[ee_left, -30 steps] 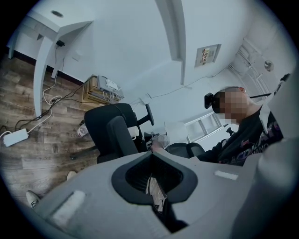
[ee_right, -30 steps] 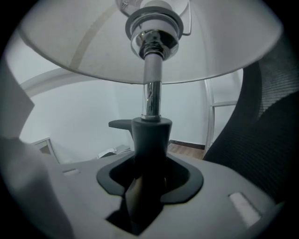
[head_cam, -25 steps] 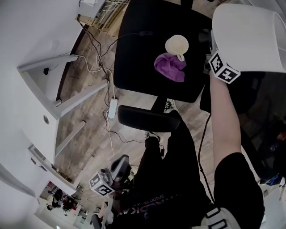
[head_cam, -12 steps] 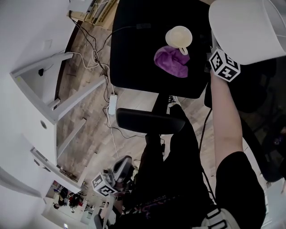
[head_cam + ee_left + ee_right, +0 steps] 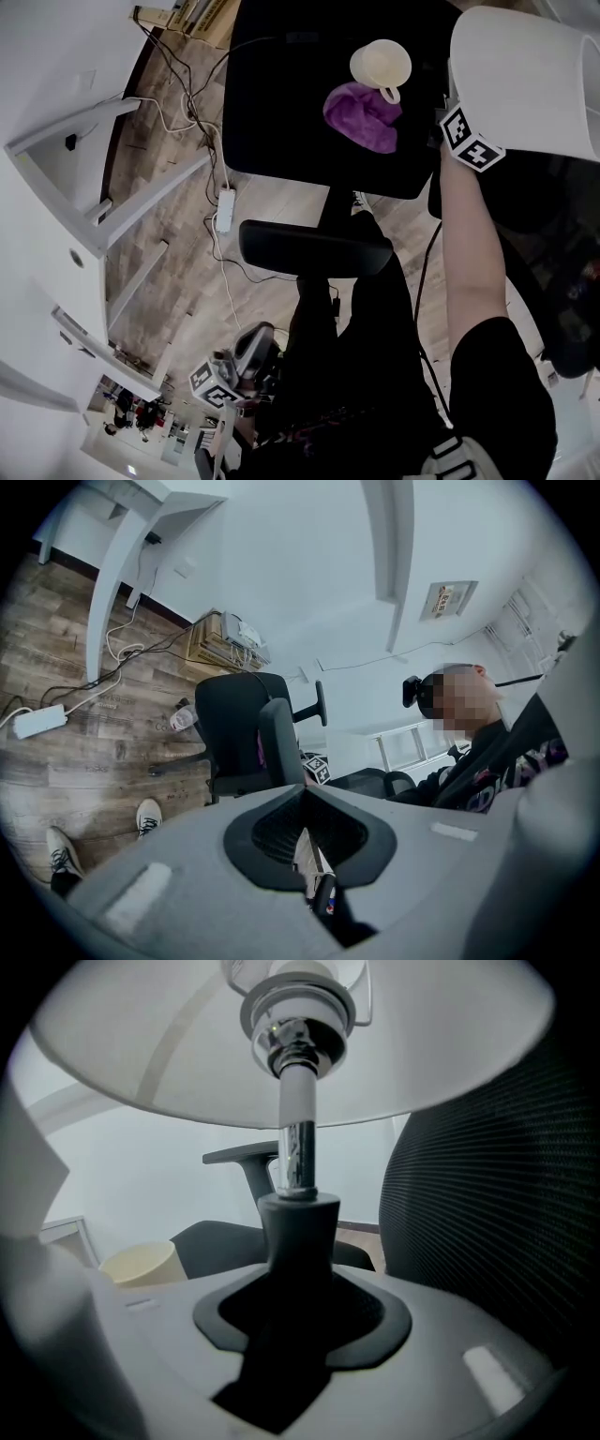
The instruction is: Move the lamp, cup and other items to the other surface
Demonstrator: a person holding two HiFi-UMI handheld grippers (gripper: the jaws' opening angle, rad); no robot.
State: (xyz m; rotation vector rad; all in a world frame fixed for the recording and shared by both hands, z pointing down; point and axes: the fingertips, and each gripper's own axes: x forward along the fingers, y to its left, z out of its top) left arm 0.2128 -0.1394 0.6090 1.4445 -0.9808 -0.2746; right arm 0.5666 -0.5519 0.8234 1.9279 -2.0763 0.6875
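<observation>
left claw low beside dark trouser leg, pinched together, empty | black tabletop ahead, carrying purple cloth just beside cream cup | right claw clamped on dark stem of lamp, white shade high at tabletop's right edge

Black surface bare left of cup, cloth
</observation>
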